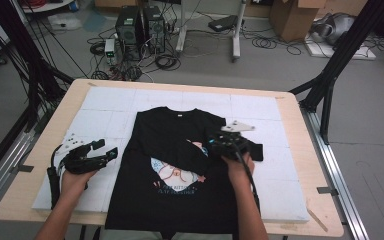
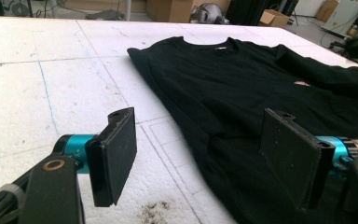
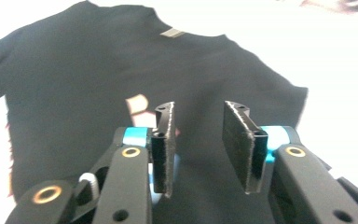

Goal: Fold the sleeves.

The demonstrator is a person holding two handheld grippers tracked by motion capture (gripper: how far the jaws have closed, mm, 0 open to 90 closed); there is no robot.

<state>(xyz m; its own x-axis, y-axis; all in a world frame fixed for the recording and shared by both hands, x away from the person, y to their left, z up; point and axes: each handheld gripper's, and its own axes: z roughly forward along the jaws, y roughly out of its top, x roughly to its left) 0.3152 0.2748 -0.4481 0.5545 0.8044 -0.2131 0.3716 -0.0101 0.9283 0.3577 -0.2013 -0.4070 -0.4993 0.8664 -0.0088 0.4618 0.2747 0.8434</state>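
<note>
the black shirt (image 1: pixel 165 150) lies flat at centre frame on the white board (image 1: pixel 275 185), one sleeve folded inward. right gripper (image 1: pixel 225 144) hovers over it, jaws parted, empty. left gripper (image 1: pixel 102 152) at lower left, jaws spread, empty.

black t-shirt (image 1: pixel 170 195), spread front-up at centre of the frame in the high view, collar toward the top, sleeves folded inward over the chest, part-covering a pale printed graphic (image 1: pixel 172 175), hem at bottom edge
</note>
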